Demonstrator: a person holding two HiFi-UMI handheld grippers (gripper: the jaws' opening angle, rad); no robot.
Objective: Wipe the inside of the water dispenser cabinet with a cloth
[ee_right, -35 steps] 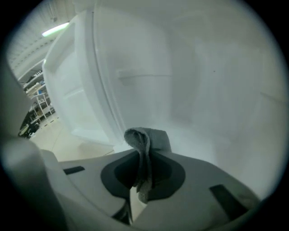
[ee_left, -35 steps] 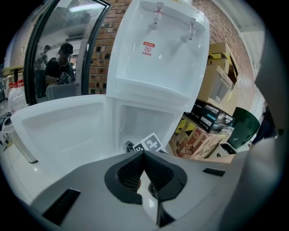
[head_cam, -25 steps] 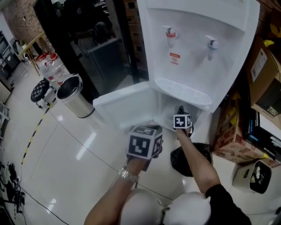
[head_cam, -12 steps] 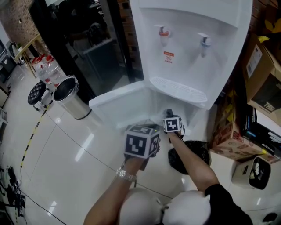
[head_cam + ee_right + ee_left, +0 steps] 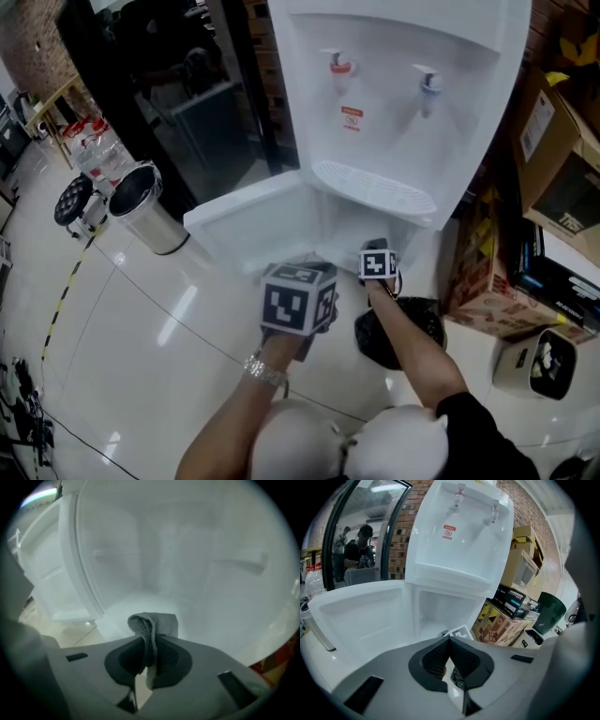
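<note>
Right gripper view shows the cloth (image 5: 159,623), a grey folded strip, pinched between the two pads of the right gripper (image 5: 149,643). The strip's long axis stands upright between the pads, and its upper fold sticks out past the tips. Straight ahead of it lies the inside of the cabinet (image 5: 197,573), white, with the floor below and the back wall behind. The cloth seems not yet to touch any of these surfaces, so I judge that the next move is a push forward and down to reach the floor.

In the head view the right gripper (image 5: 376,249) is at the mouth of the cabinet (image 5: 361,223), under the drip tray. The left gripper (image 5: 302,298) is farther out, near the open door (image 5: 239,225). Its jaws are together with nothing between them, as the left gripper view shows (image 5: 450,641). So the right hand is the nearer one and the working one.

A red label (image 5: 351,119) sits between the red tap (image 5: 337,64) and the blue tap (image 5: 427,81), and its text is too small to read. The cardboard boxes (image 5: 553,141) carry print that I cannot read either.
</note>
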